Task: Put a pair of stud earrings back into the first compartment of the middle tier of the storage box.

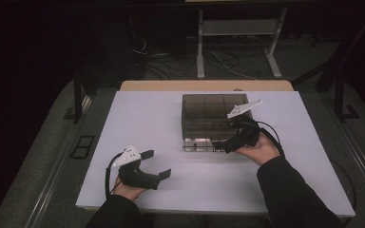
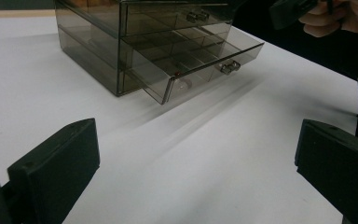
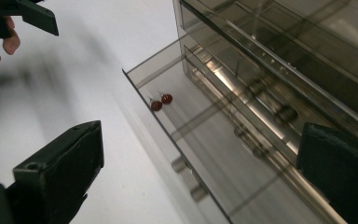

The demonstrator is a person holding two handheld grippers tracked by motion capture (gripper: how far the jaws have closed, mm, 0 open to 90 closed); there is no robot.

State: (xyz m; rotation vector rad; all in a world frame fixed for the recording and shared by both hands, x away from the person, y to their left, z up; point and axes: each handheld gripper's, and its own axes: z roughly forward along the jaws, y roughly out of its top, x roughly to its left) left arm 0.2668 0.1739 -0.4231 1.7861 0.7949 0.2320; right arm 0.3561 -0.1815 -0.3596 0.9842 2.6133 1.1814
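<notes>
Over the pulled-out bottom drawer, you are holding your right gripper wide open and empty; next, I judge, pushing it shut.

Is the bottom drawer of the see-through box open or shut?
Open. The bottom drawer sticks out past the box front, and a small red thing lies inside.

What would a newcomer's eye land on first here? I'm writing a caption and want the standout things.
The smoky clear drawer box at the middle of the white table, its bottom drawer pulled out. Inside that drawer, near its front wall, lies a small red item mirrored in the plastic. The right claw hangs open by the drawer front, and the left claw rests open nearer the person.
</notes>
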